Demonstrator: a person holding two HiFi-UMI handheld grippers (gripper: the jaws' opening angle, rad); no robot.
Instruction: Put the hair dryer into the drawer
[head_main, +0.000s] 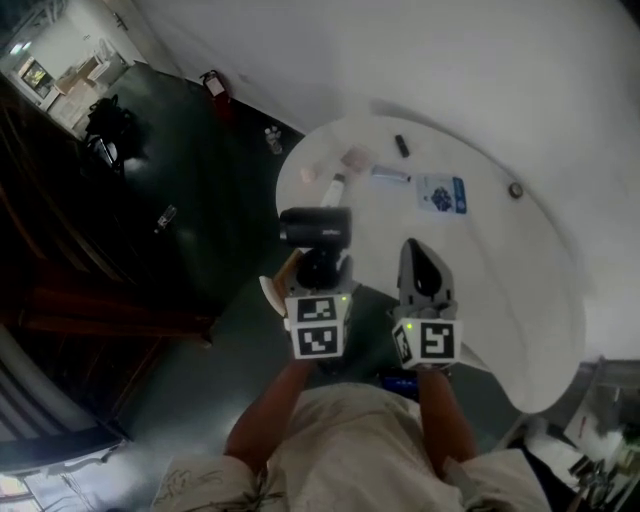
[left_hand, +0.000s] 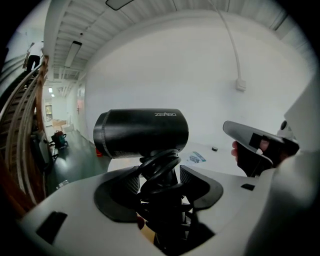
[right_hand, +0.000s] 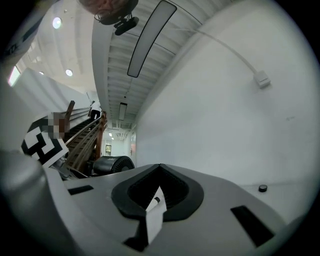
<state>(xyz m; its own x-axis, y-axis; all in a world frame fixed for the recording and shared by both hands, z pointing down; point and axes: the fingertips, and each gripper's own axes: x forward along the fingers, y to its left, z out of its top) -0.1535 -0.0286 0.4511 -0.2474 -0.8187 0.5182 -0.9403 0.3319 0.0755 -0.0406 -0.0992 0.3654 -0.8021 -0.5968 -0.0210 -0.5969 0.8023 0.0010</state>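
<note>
A: Dryer (left_hand: 142, 132), where now?

B: Up off the table, in the left gripper (left_hand: 159, 179). Fingers clamped on the handle, coiled cord (left_hand: 160, 166) caught between the pads. Barrel crosswise on top.

A: And the right gripper (right_hand: 159, 189)?

B: Just beside the left, apart from the dryer. Fingers together, with nothing of the task in them. Only a white slip (right_hand: 154, 212) at their base; hard to say whether pinched.

A: Beyond that?

B: White round table (head_main: 500, 290) ahead. On it a tube (head_main: 390, 175) and a blue-and-white packet (head_main: 441, 193), then a small black thing (head_main: 401, 145) further out. No drawer in sight in any view.

A: So the step in hand?

B: Carrying, most likely, with the drawer yet to be found.

A: How to do it well?

B: Best to keep the clamp firm and low on the handle: a top-heavy load, likely to swing round the pads. Worth watching the cord for loops slipping loose or snagging on a drawer edge. Better to leave the opening of the drawer to the right gripper. Then bring the barrel in level and clear of the drawer front, and set it down fully before letting go.
</note>
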